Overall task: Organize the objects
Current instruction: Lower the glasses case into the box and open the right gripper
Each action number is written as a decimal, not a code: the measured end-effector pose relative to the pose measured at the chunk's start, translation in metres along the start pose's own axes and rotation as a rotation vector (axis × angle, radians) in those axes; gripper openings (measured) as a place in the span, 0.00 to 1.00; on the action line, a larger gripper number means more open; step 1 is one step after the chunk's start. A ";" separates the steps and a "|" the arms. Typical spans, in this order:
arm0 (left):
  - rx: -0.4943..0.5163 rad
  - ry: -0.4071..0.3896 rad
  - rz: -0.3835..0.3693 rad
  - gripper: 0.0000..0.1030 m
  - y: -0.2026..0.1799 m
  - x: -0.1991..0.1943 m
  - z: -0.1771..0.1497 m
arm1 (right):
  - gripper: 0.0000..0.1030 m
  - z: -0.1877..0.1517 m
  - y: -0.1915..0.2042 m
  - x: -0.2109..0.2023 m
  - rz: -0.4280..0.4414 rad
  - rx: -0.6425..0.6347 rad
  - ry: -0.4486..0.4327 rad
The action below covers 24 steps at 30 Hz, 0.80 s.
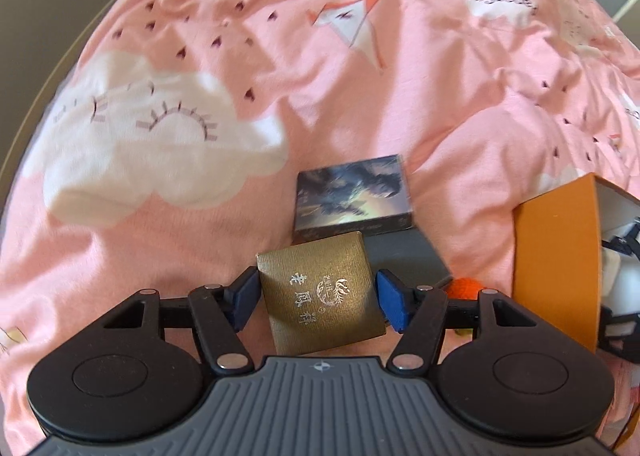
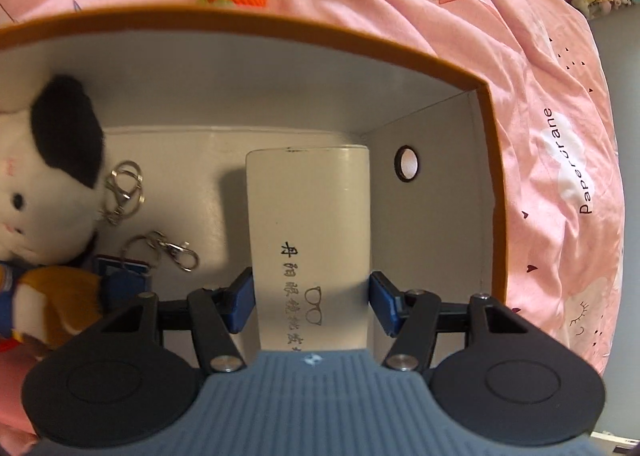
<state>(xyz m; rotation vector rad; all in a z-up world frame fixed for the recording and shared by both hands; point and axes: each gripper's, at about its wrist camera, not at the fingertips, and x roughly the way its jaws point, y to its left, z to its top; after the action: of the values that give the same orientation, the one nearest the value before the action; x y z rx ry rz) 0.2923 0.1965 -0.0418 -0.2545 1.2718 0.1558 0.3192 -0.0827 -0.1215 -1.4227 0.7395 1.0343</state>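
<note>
Left hand-held gripper (image 1: pixel 316 296): closed on a gold box (image 1: pixel 322 292), one blue pad on each side, box lifted above the bed sheet (image 1: pixel 160 216).
Right hand-held gripper (image 2: pixel 311 302): holds a white glasses case (image 2: pixel 310 232) by its sides, inside the orange storage box (image 2: pixel 248 22).
Storage box contents: a plush dog (image 2: pixel 44 176) and key rings (image 2: pixel 124 192) at the left; the case near the right wall.
Still on the bed: a picture box (image 1: pixel 350 192), a dark box (image 1: pixel 404 256) and an orange knitted ball (image 1: pixel 464 288), close together.
Risk, gold box: it sits skewed between the pads, so it could twist or slip free in transit.
Risk, case: released while tilted, it could tip onto the key rings.
Risk, crowding: both hands converging on the storage box could collide.
</note>
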 end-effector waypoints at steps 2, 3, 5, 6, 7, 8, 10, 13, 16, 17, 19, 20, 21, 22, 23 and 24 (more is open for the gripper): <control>0.041 -0.023 -0.002 0.70 -0.011 -0.007 0.007 | 0.60 -0.002 0.000 0.008 -0.015 -0.017 0.015; 0.062 -0.032 -0.003 0.70 -0.016 -0.011 0.008 | 0.60 -0.004 -0.001 0.011 -0.021 -0.024 0.024; 0.096 -0.044 -0.005 0.70 -0.028 -0.013 0.011 | 0.60 -0.007 -0.002 0.017 -0.028 -0.029 0.037; 0.113 -0.050 -0.008 0.70 -0.033 -0.014 0.012 | 0.60 -0.009 -0.003 0.019 -0.031 -0.027 0.045; 0.128 -0.055 -0.010 0.70 -0.038 -0.016 0.012 | 0.60 -0.011 -0.004 0.022 -0.038 -0.024 0.055; 0.144 -0.060 -0.013 0.70 -0.043 -0.018 0.013 | 0.60 -0.013 -0.005 0.024 -0.047 -0.021 0.059; 0.181 -0.072 -0.022 0.70 -0.055 -0.020 0.013 | 0.60 -0.017 -0.011 0.025 -0.049 0.010 0.054; 0.235 -0.093 -0.049 0.70 -0.074 -0.029 0.013 | 0.60 -0.020 -0.014 0.025 -0.053 0.035 0.043; 0.299 -0.112 -0.067 0.70 -0.094 -0.038 0.012 | 0.60 -0.022 -0.014 0.025 -0.071 0.057 0.055; 0.320 -0.117 -0.073 0.70 -0.102 -0.041 0.011 | 0.61 -0.023 -0.015 0.023 -0.072 0.063 0.055; 0.359 -0.123 -0.087 0.70 -0.115 -0.047 0.010 | 0.61 -0.027 -0.017 0.018 -0.077 0.093 0.043; 0.377 -0.126 -0.094 0.70 -0.122 -0.049 0.009 | 0.60 -0.030 -0.019 0.015 -0.077 0.115 0.037; 0.397 -0.131 -0.102 0.70 -0.129 -0.052 0.007 | 0.59 -0.033 -0.021 0.011 -0.074 0.141 0.027; 0.420 -0.137 -0.107 0.70 -0.136 -0.055 0.006 | 0.58 -0.036 -0.024 0.007 -0.065 0.167 0.016; 0.441 -0.144 -0.110 0.70 -0.143 -0.057 0.004 | 0.57 -0.039 -0.026 0.004 -0.050 0.198 0.002; 0.469 -0.153 -0.115 0.70 -0.150 -0.059 0.002 | 0.50 -0.042 -0.027 0.002 -0.038 0.224 -0.009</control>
<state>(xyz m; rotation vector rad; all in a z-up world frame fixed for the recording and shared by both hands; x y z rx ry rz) 0.3154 0.0540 0.0308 0.0872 1.1027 -0.2180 0.3514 -0.1198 -0.1139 -1.2342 0.7930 0.8980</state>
